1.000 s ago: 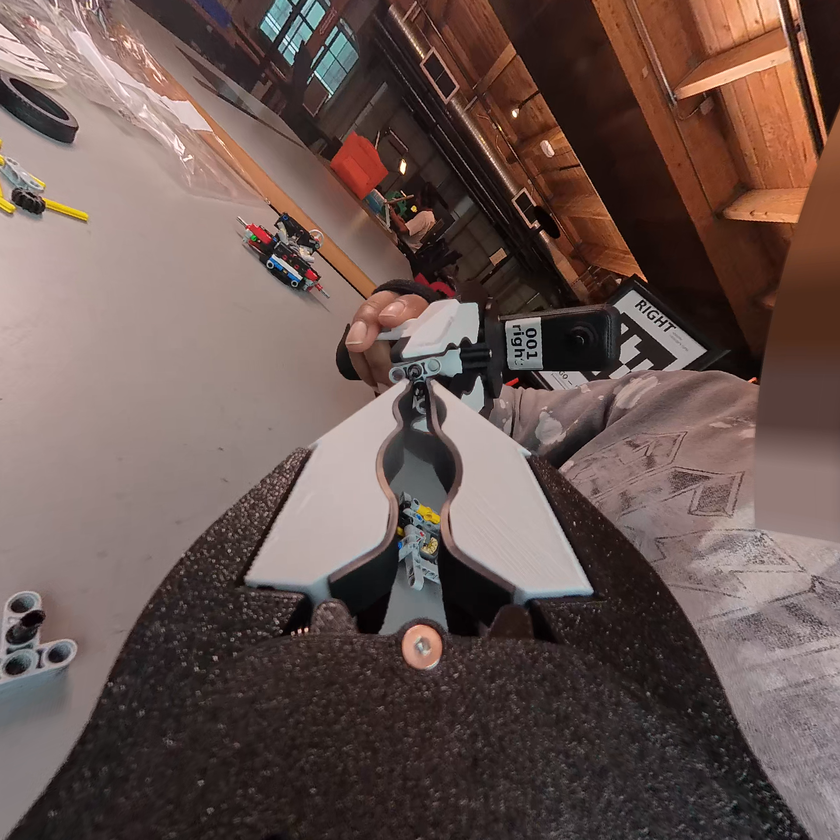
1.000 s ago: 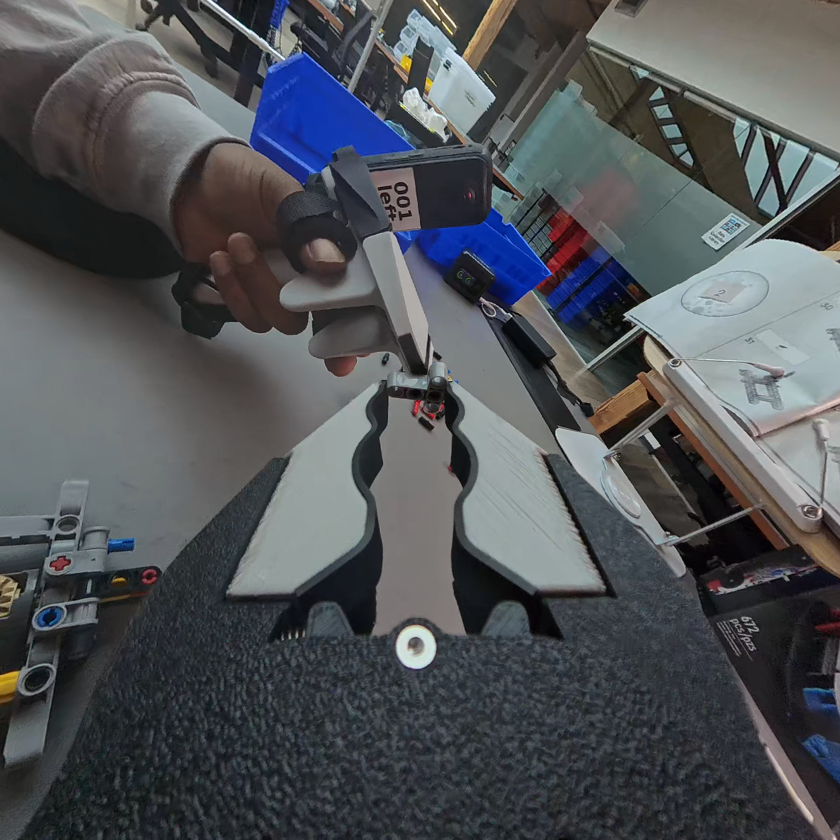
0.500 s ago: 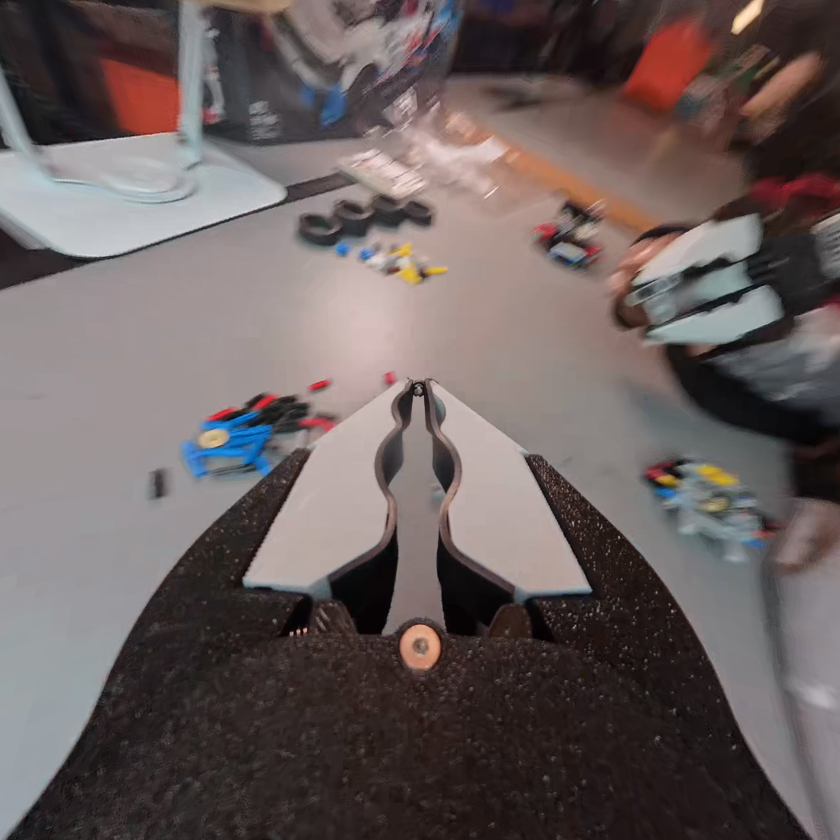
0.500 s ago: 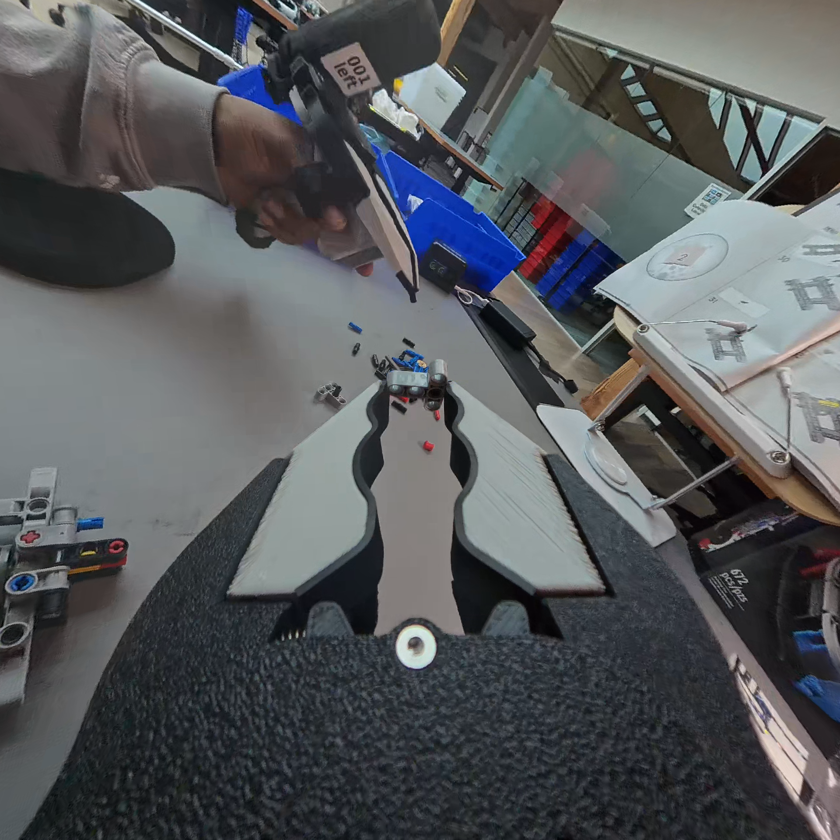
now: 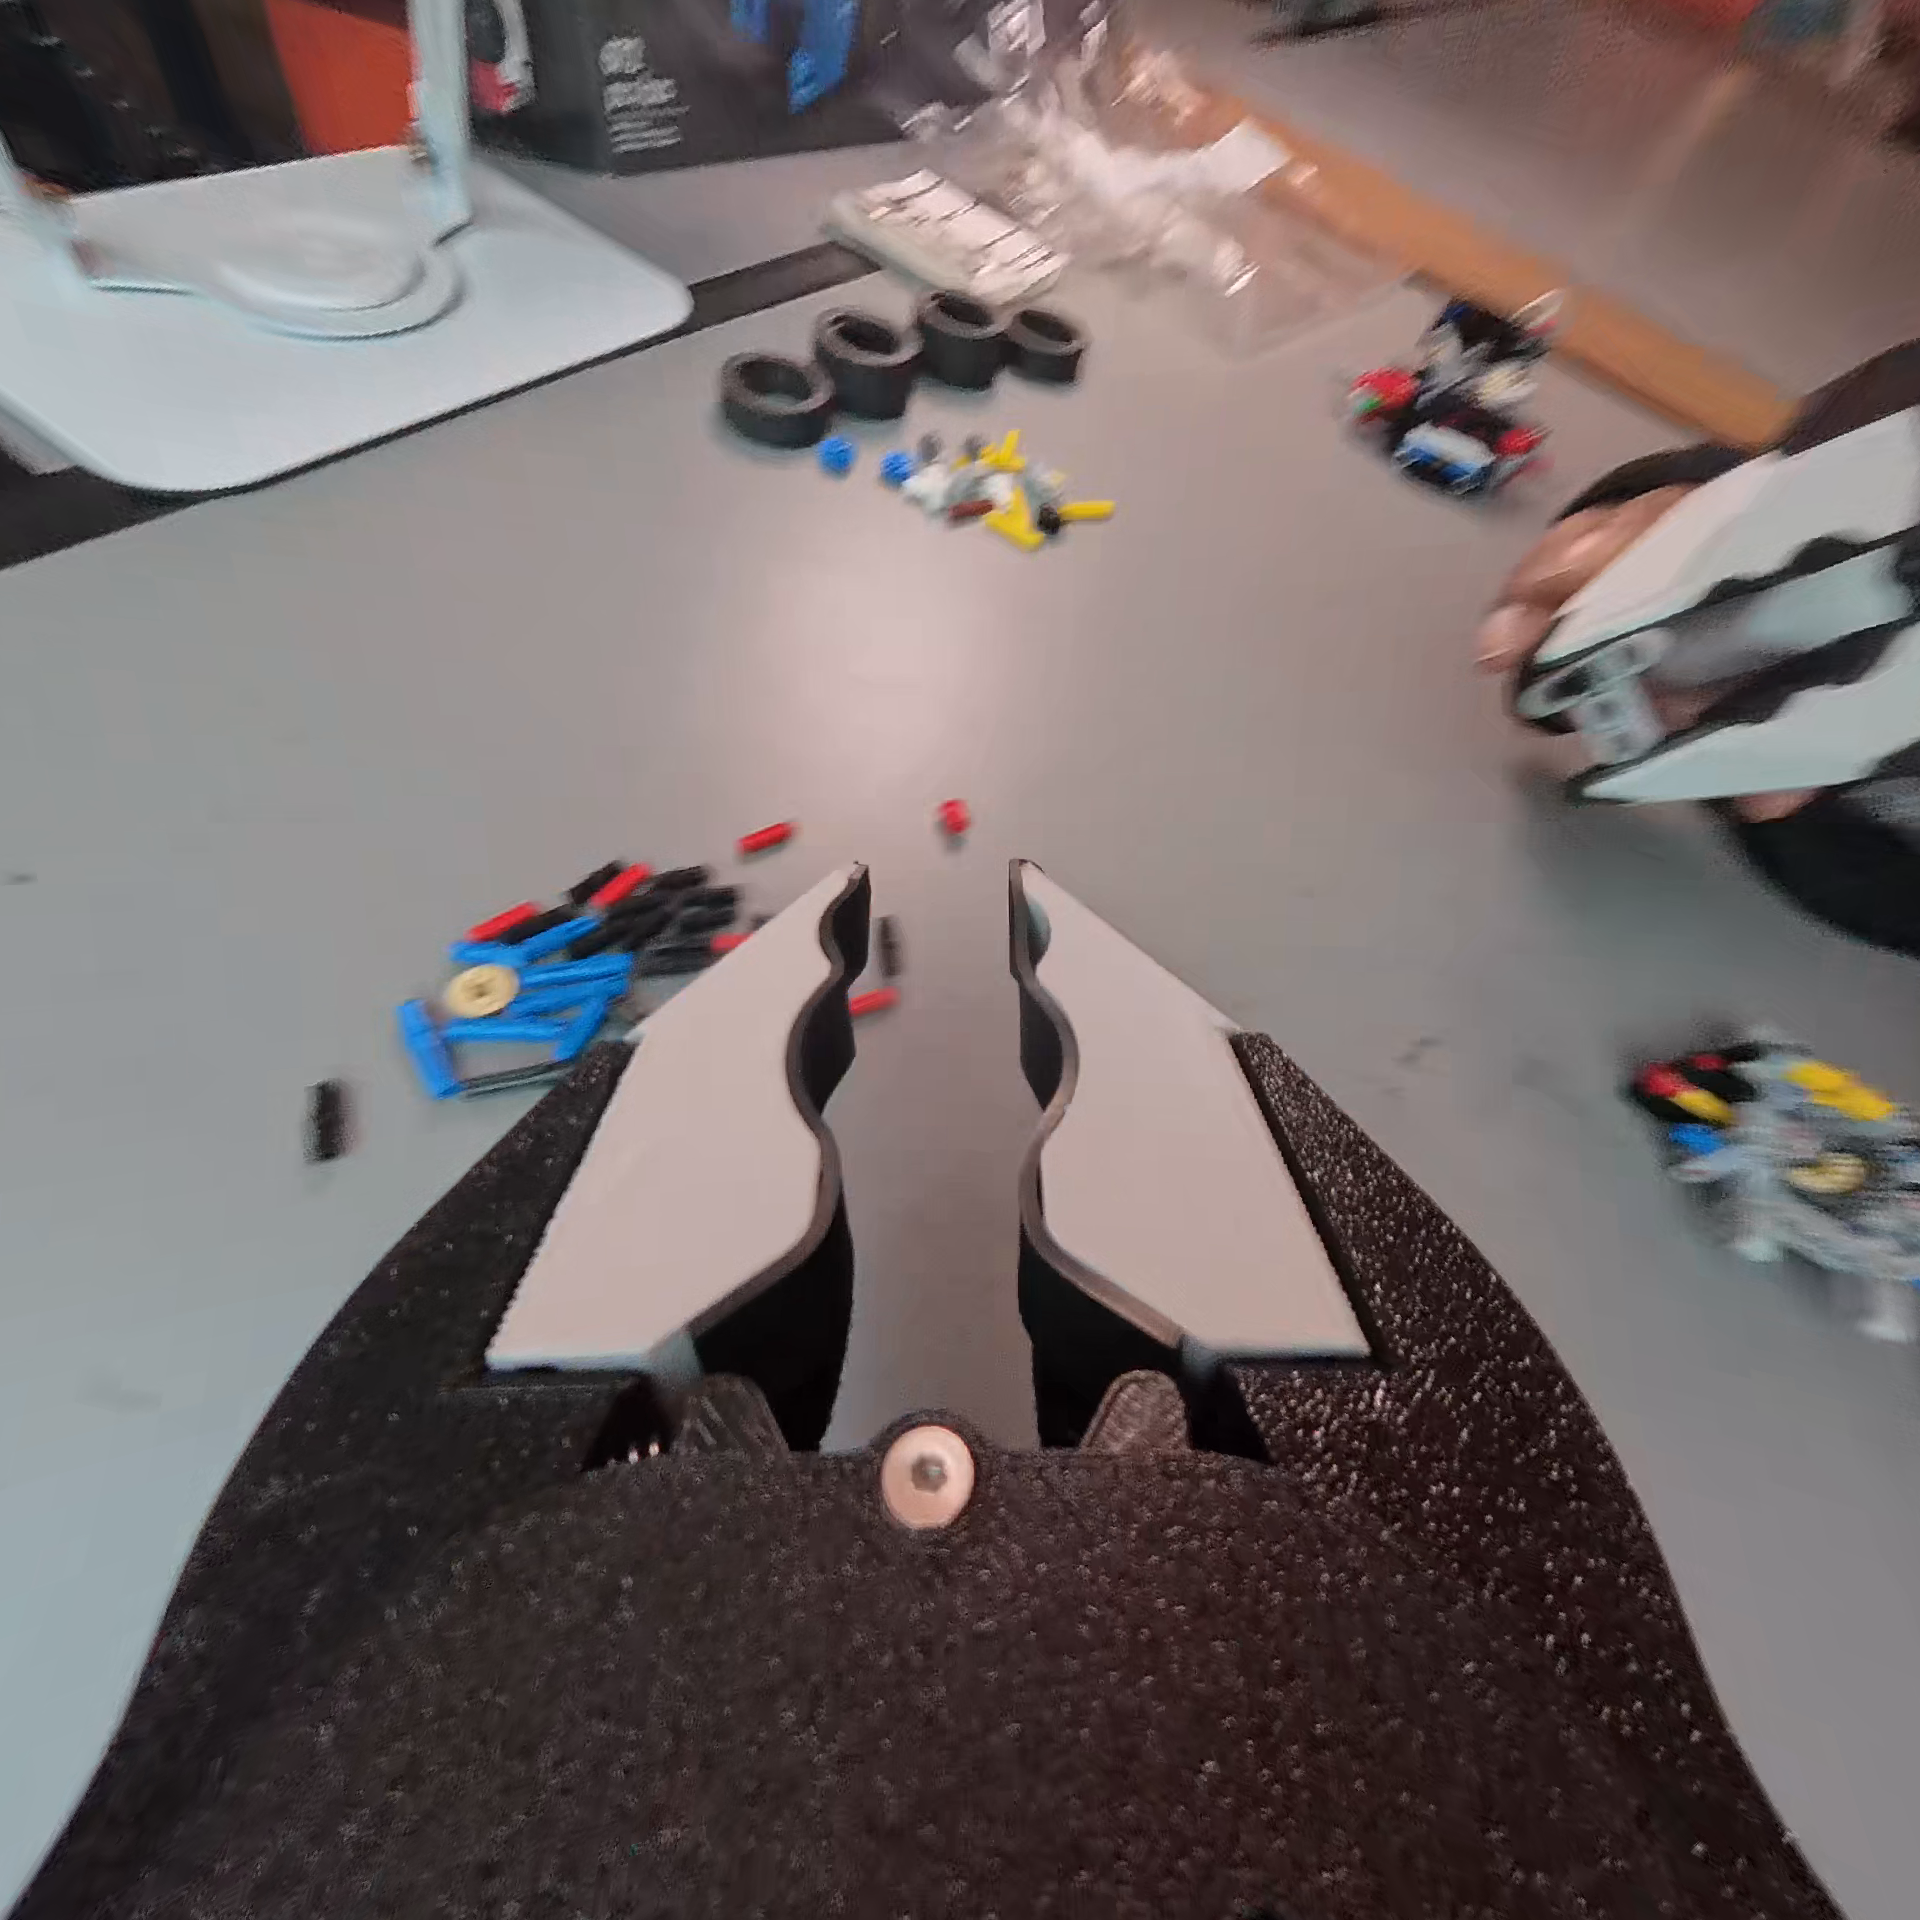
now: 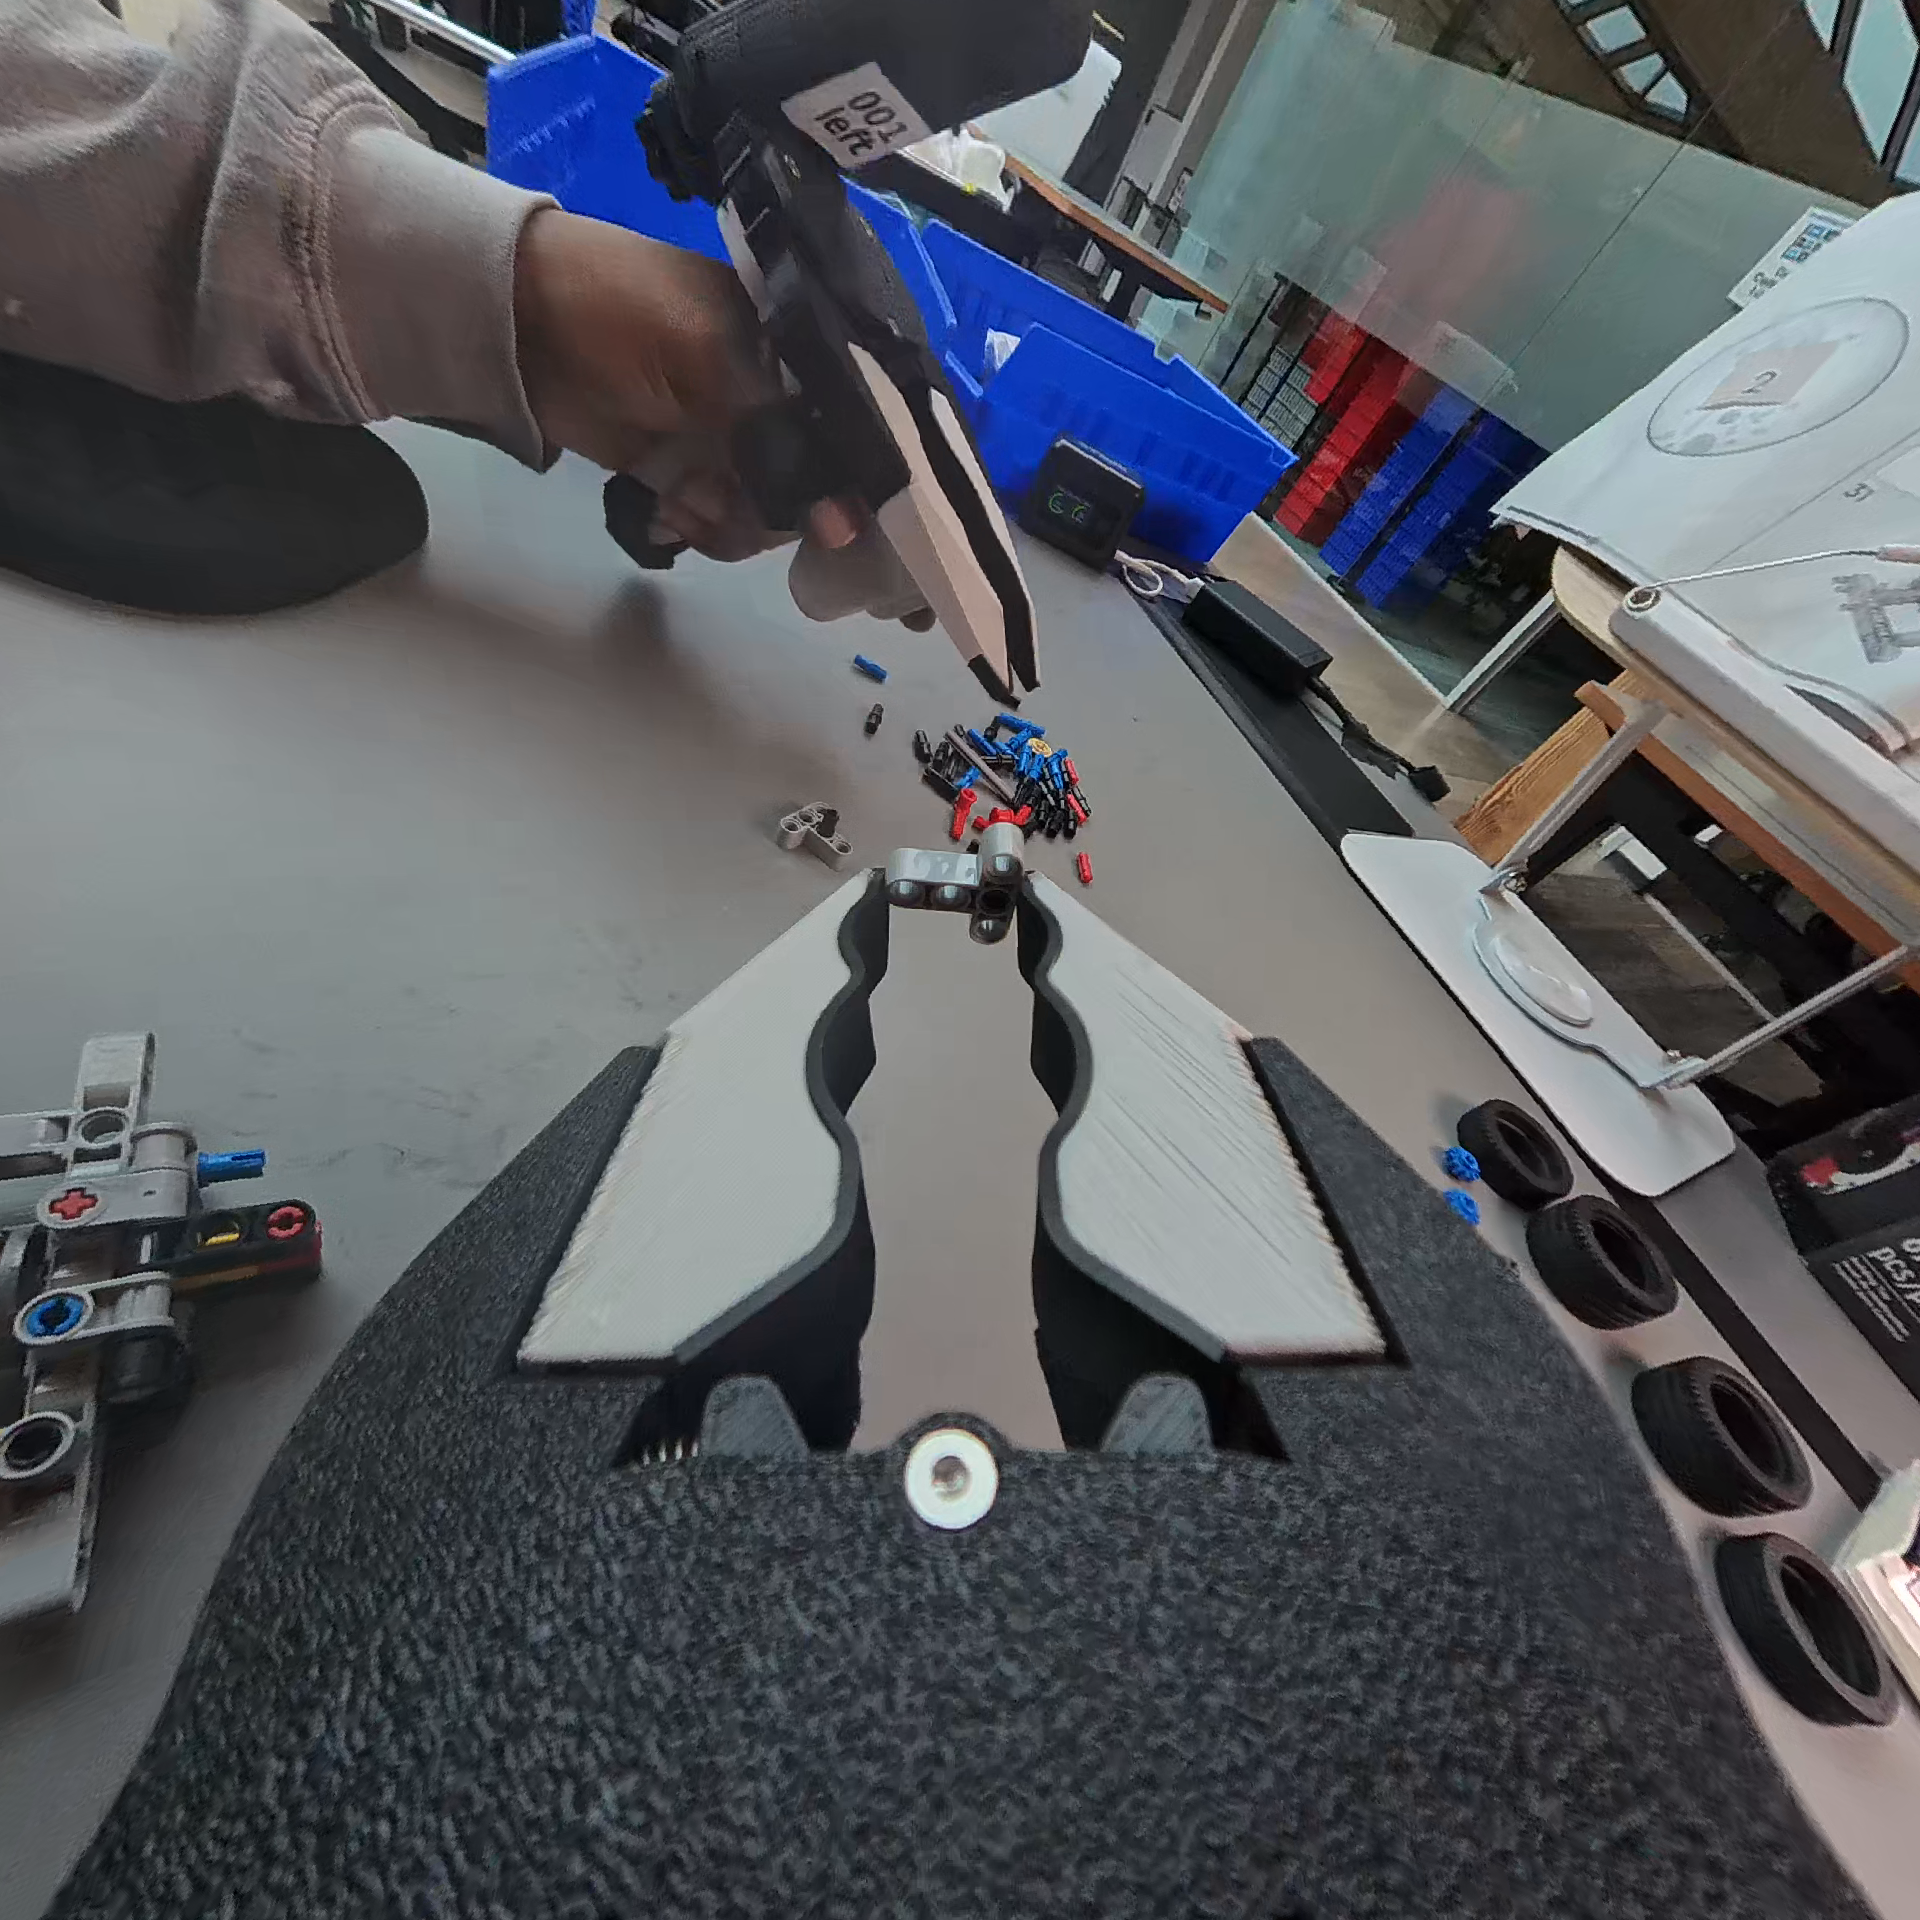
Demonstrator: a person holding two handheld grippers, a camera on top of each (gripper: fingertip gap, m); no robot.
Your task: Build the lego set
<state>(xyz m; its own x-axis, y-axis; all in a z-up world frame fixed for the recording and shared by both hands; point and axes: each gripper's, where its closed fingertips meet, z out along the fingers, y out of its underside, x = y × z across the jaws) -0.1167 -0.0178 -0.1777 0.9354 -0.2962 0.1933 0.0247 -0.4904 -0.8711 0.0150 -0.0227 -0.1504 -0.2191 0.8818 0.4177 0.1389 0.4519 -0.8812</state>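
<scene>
My right gripper [image 6: 951,896] is shut on a small grey lego beam assembly [image 6: 951,890], held above the table; it also shows in the left wrist view [image 5: 1605,694]. My left gripper [image 5: 935,868] is open and empty, hovering over a pile of small black, red and blue pins [image 5: 634,920]. In the right wrist view the left gripper [image 6: 1003,681] points down just above that pin pile [image 6: 1013,779]. A partly built grey lego frame [image 6: 99,1247] lies at the left; it shows blurred in the left wrist view [image 5: 1797,1153].
Several black tyres [image 5: 899,364] lie in a row, with small yellow and blue parts [image 5: 987,488] beside them. Another small build [image 5: 1449,410] sits farther back. A loose grey connector [image 6: 816,831] lies near the pins. A white stand base [image 6: 1538,997] holds the instruction booklet [image 6: 1766,436]. Blue bins [image 6: 1091,405] stand behind. The gap from one gripper's tips to the other's is roughly 15 cm. Between my left fingertips and the loose grey connector [image 6: 816,831] there is roughly 7 cm.
My left gripper has let go of the grey assembly, swung away down toward the pin pile and opened. My right gripper still holds the assembly.
</scene>
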